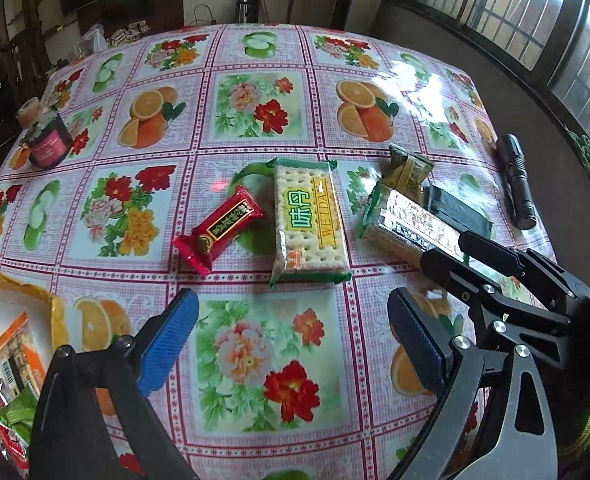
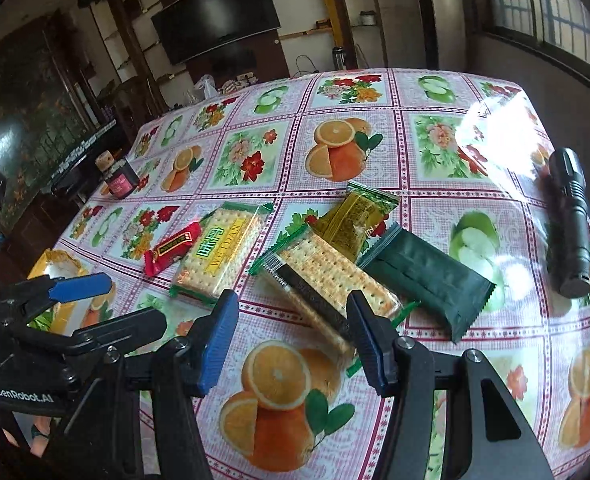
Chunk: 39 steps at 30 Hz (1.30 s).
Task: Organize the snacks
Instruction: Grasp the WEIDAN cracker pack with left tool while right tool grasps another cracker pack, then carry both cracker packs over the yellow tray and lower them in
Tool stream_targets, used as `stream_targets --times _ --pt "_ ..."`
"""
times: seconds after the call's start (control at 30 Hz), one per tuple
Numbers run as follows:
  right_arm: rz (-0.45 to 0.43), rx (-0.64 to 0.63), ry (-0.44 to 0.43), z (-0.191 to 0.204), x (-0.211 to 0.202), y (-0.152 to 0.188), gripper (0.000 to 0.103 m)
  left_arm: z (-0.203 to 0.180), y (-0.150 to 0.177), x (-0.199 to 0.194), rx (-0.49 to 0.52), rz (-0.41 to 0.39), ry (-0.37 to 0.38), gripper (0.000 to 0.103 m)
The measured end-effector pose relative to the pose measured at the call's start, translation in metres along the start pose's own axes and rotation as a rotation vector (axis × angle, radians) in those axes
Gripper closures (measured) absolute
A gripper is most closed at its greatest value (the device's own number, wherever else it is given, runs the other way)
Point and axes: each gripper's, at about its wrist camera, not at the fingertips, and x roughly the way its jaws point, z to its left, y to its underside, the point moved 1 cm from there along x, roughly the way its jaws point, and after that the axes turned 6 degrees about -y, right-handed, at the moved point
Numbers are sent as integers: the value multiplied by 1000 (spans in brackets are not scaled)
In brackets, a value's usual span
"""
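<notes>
"WEIDA" on cracker pack (image 1: 310, 222) (gripper (image 2: 292, 342): "GenRobot.AI")

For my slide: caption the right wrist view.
Open right gripper over a cracker pack among snacks on the floral tablecloth.

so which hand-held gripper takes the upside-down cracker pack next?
Right hand-held gripper: open, straddling the near end of the upside-down cracker pack. Left hand-held gripper hangs open over bare tablecloth.

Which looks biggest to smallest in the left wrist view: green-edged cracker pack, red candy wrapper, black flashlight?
1. Green-edged cracker pack
2. Red candy wrapper
3. Black flashlight, close to the wrapper and farther off, so unsure.
</notes>
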Motion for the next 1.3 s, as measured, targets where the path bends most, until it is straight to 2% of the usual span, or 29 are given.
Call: stream_targets --times 0.13,0.23,0.3,0.47,0.53,0.63,0.73,0.77,0.8,0.87,0.97,1.13,1.3 --pt "14 2 32 -16 13 -6 51 -6 -15 23 4 25 4 8" --pt "45 -17 26 -19 14 -10 58 -5 -23 37 6 48 16 8" --pt "66 -60 -6 -15 11 -7 58 -5 -27 48 16 61 5 8" --pt "83 -181 22 0 18 -5 59 -18 -39 64 110 33 -112 8" --pt "84 -187 46 -1 23 -11 59 -16 -41 65 121 24 -101 8" --pt "97 -193 55 -2 31 -20 58 -9 -37 61 137 16 -89 17" --pt "121 -215 62 -2 39 -26 50 -2 -29 50 150 14 -66 36" --pt "148 -219 62 -2 43 -26 47 -1 -26 46 160 16 -58 49" --pt "179 -230 65 -2 47 -24 46 0 -23 43 168 20 -50 54" --pt "226 -253 77 -1 51 -14 47 -1 -18 39 174 25 -29 55" --pt "216 -221 64 0 42 -6 56 -6 -22 42 181 22 -43 54" --pt "219 -127 95 4 28 7 56 -24 -34 53 213 28 -60 49" --pt "140 -4 37 -1 -5 30 57 -30 -17 44 224 3 -53 55"
